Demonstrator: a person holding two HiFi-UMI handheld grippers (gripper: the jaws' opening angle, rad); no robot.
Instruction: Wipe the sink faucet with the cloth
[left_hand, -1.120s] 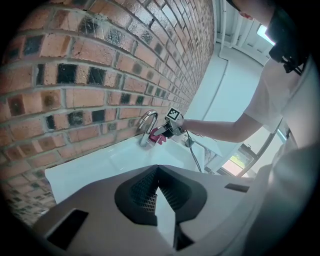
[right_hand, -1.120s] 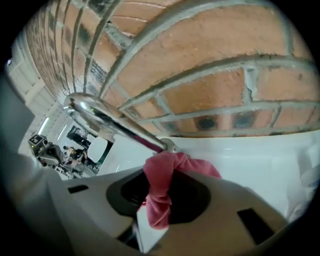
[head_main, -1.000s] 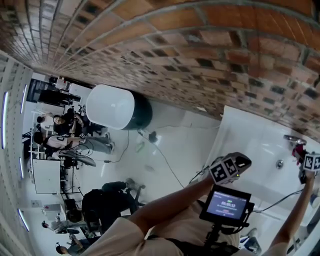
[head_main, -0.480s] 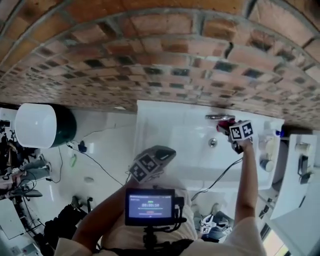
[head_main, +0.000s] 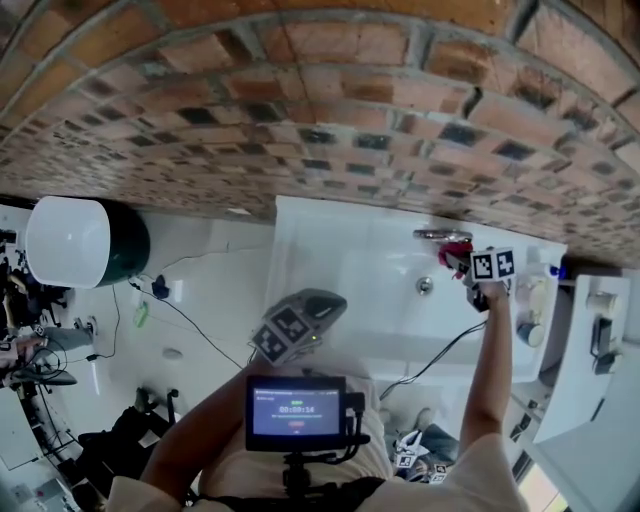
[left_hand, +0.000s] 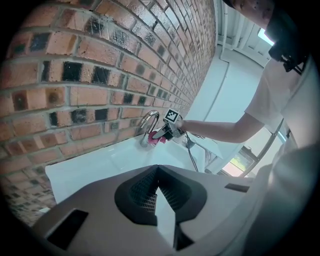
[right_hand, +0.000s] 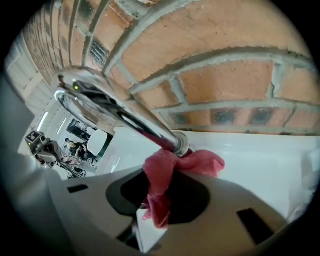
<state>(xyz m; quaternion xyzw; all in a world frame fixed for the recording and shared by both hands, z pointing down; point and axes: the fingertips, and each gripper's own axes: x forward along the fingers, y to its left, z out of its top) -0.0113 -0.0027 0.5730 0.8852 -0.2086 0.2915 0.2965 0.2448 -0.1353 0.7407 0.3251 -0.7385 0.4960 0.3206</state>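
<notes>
Right tool (right_hand: 152, 212): jaws clamped on the pink cloth (right_hand: 167, 172). The cloth bunches out of the jaws and presses against the base of the chrome faucet (right_hand: 115, 112). Left tool (left_hand: 158, 171): jaws together, nothing between them. It is positioned by the front edge of the white sink (head_main: 350, 270), well apart from the faucet. The faucet rises from the sink's rear ledge and arches over the basin. A brick wall (head_main: 320, 110) stands directly behind the sink.
</notes>
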